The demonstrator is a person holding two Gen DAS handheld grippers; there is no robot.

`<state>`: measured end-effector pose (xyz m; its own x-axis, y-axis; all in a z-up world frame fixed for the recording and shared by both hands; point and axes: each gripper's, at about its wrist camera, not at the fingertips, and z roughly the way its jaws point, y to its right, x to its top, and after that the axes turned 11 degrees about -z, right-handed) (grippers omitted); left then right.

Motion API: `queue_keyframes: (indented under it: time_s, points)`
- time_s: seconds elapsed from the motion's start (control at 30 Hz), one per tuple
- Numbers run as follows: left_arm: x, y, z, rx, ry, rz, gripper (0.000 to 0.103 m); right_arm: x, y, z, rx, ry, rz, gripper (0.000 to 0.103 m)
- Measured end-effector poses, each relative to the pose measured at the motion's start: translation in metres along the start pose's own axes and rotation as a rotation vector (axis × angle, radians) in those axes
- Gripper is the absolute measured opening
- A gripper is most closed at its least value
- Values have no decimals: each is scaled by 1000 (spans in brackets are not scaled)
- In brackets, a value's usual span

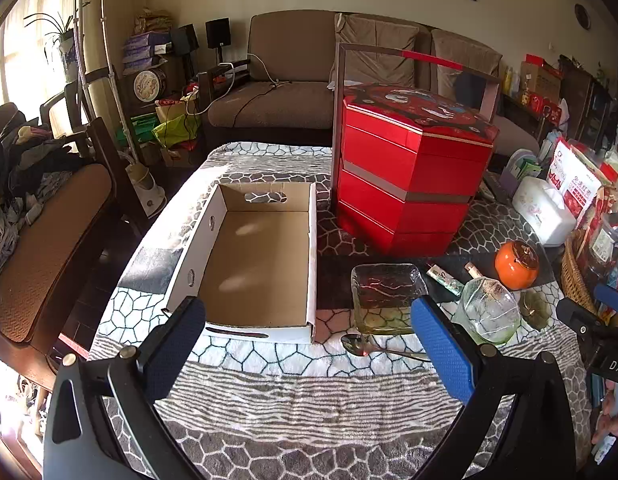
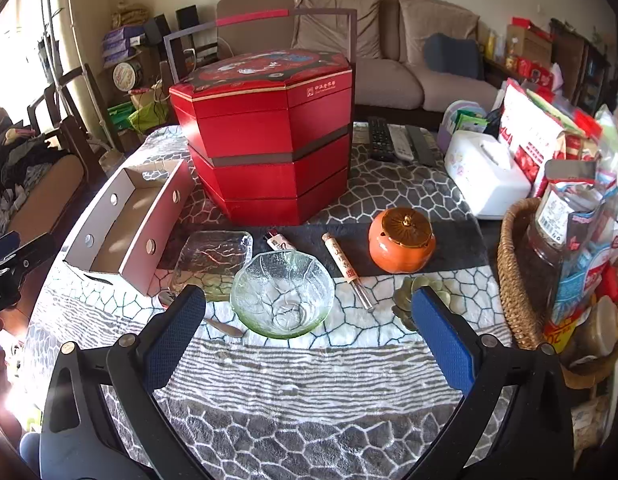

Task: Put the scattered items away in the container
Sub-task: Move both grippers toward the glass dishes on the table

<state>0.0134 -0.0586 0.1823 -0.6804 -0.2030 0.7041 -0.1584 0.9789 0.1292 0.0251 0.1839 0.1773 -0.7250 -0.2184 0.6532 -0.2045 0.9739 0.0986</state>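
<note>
Cardboard box (image 1: 255,264) runs lengthwise away from the left hand-held gripper (image 1: 309,344); both hand-held grippers spread, empty.

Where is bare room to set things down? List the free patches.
Free: the cardboard box floor, and the striped cloth between both open grippers and the glass bowl. Crowded: the row of glass dish, bowl, tube, orange jar, up to the wicker basket.

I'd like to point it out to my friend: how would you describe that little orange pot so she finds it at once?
Start at the tall red tiered box in the middle of the table. In front of it and to the right stands the orange pot. It is round like a pumpkin with a brown lid and gold knob, unlike the clear glass dishes beside it.
</note>
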Motion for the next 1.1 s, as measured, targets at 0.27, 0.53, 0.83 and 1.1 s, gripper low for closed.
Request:
queue_keyframes:
  time_s: [0.27, 0.53, 0.83, 1.1]
  points:
    - [6, 4, -4, -6, 6, 3, 103, 7, 13, -2, -9, -10, 0, 103]
    - [0, 30, 3, -30, -7, 46, 103, 2, 32, 4, -9, -41, 23, 103]
    - [-14, 74, 25, -88, -64, 81, 103, -5, 57, 16, 45, -69, 50, 92]
    - [-34, 102, 79, -126, -191, 102, 102, -12, 64, 70, 171, -191, 137, 49]
